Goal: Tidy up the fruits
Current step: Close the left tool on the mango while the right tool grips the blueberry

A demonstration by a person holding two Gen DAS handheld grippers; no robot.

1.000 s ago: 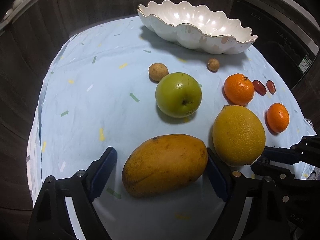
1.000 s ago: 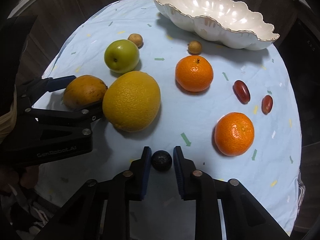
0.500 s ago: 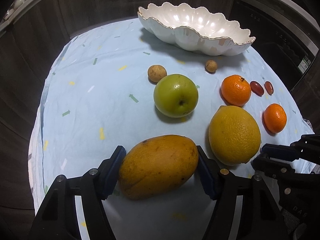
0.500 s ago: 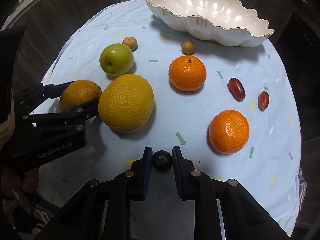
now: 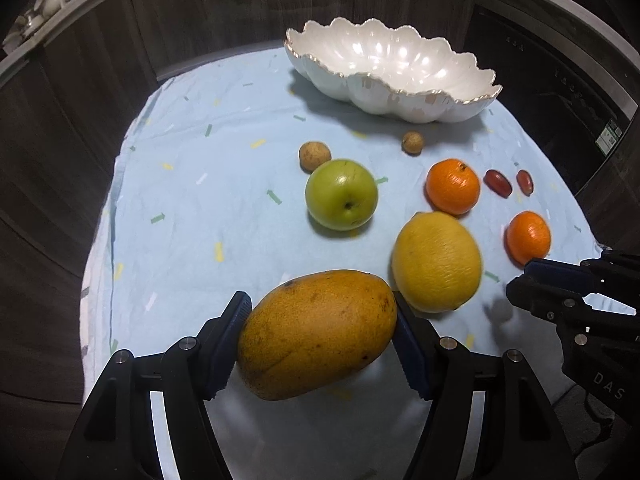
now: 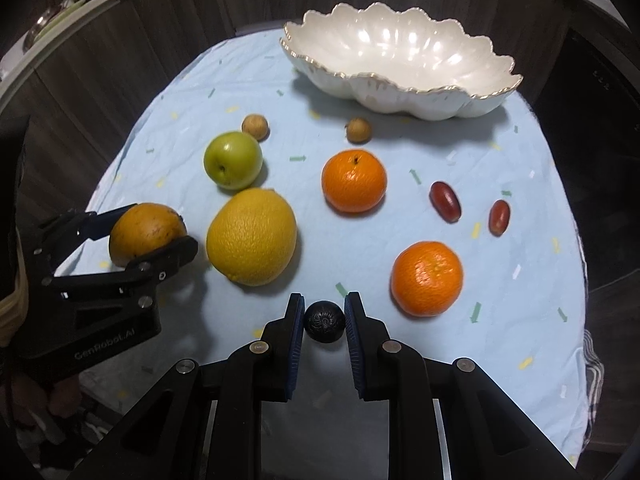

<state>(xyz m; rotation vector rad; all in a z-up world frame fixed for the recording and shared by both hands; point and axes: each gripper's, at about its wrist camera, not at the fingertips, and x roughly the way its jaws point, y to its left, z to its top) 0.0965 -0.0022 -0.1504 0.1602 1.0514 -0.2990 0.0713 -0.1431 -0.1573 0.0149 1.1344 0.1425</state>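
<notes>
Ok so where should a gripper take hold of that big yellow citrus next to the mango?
Grip the yellow citrus across its shorter width at the widest middle, coming from above. It lies as an oval on the cloth, with the mango close on one side, so a low side approach looks crowded.

— What colours have I got near me?
— Orange-yellow mango [image 5: 318,332] with dark speckles, between my blue pads [image 5: 408,344]. Yellow citrus [image 5: 436,262] right of it, green apple [image 5: 341,194] beyond.
— And far?
— Pearly white bowl [image 6: 400,92], gold rim, on pale blue cloth [image 6: 192,148] flecked green and yellow.
</notes>
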